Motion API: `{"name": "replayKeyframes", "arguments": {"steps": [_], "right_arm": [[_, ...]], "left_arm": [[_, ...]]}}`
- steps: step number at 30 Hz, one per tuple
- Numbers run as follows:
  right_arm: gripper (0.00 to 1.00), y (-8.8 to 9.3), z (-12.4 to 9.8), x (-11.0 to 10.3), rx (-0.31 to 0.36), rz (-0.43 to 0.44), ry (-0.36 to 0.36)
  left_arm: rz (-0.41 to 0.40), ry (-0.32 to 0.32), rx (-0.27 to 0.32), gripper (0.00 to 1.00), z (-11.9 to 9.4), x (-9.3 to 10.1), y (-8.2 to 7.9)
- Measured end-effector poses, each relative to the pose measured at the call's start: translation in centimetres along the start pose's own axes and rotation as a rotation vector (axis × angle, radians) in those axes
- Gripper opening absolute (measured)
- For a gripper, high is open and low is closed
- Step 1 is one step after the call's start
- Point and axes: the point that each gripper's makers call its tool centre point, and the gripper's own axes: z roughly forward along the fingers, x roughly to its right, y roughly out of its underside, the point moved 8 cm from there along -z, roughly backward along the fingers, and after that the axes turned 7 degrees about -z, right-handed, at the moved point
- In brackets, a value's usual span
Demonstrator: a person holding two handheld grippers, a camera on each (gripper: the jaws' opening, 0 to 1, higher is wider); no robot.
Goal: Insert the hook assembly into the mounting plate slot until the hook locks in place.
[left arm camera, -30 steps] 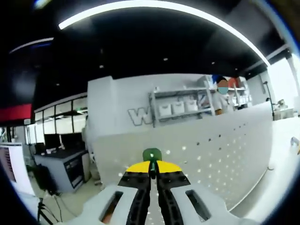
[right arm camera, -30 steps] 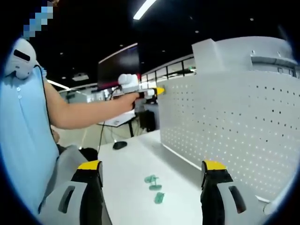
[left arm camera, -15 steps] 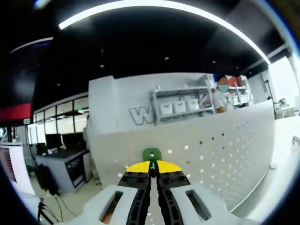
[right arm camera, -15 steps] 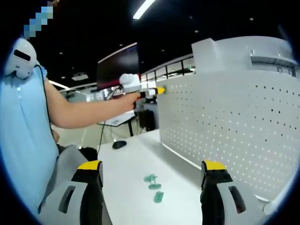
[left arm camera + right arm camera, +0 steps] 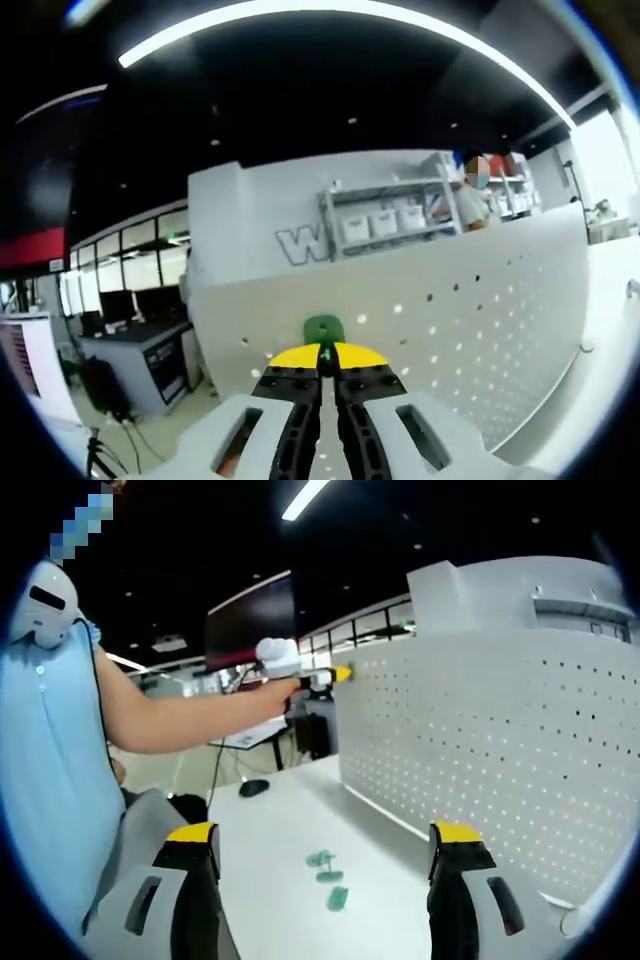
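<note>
Two grippers are in my hands, and they stand very differently. My left gripper (image 5: pixel 322 368) has its jaws clenched on a green hook (image 5: pixel 323 331), pinched at the stem so the rounded head pokes out past the yellow tips. It is held right up against the upper part of the white perforated mounting plate (image 5: pixel 470 330), though from the left gripper view I cannot say for certain whether the hook is seated in a hole or only touching the face. In the right gripper view I see that same left gripper (image 5: pixel 325 674) at the end of my outstretched arm, at the plate's (image 5: pixel 500 750) near edge.

My right gripper (image 5: pixel 320 900) hangs with its jaws spread wide and empty above the white table (image 5: pixel 270 830), where a few spare green hooks (image 5: pixel 328 872) lie loose near the foot of the plate.

I judge the hook to be light, stiff moulded plastic, probably a bit slick, so it could twist between the pads if I push off-axis. Holding low on the stem, as I am, leaves the locking end free; the push should be straight and gentle, since the thin tabs may snap if forced.
</note>
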Motion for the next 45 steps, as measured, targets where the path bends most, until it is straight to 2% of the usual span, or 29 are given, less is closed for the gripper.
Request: {"name": "replayKeyframes", "arguments": {"steps": [4, 14, 16, 22, 32, 35, 37, 41, 45], "right_arm": [[0.87, 0.06, 0.14, -0.07, -0.005, 0.0, -0.007], [0.86, 0.11, -0.06, -0.09, -0.006, 0.005, -0.008], [0.86, 0.14, -0.05, -0.12, -0.007, 0.005, -0.009], [0.86, 0.11, 0.0, -0.17, -0.005, 0.007, -0.01], [0.86, 0.14, -0.15, -0.14, -0.007, 0.006, -0.004], [0.86, 0.19, -0.1, -0.16, -0.009, 0.007, -0.005], [0.86, 0.23, -0.02, -0.18, -0.011, 0.007, -0.007], [0.85, 0.29, 0.07, -0.21, -0.012, 0.008, -0.011], [0.85, 0.25, 0.11, -0.29, -0.01, 0.01, -0.014]], "left_arm": [[0.021, -0.004, -0.003, 0.03, 0.05, 0.12, 0.02], [0.179, -0.009, -0.023, 0.04, 0.17, 0.49, -0.16], [0.188, -0.009, -0.025, 0.04, 0.19, 0.51, -0.18], [0.182, 0.003, -0.021, 0.04, 0.16, 0.36, -0.16], [0.118, 0.005, -0.019, 0.04, 0.17, 0.23, -0.03], [0.061, 0.008, -0.023, 0.05, 0.18, 0.11, 0.15], [0.065, 0.007, -0.028, 0.05, 0.18, 0.0, 0.24], [0.021, 0.013, -0.023, 0.06, 0.2, -0.2, 0.34], [0.022, 0.008, -0.022, 0.06, 0.15, -0.11, 0.38]]}}
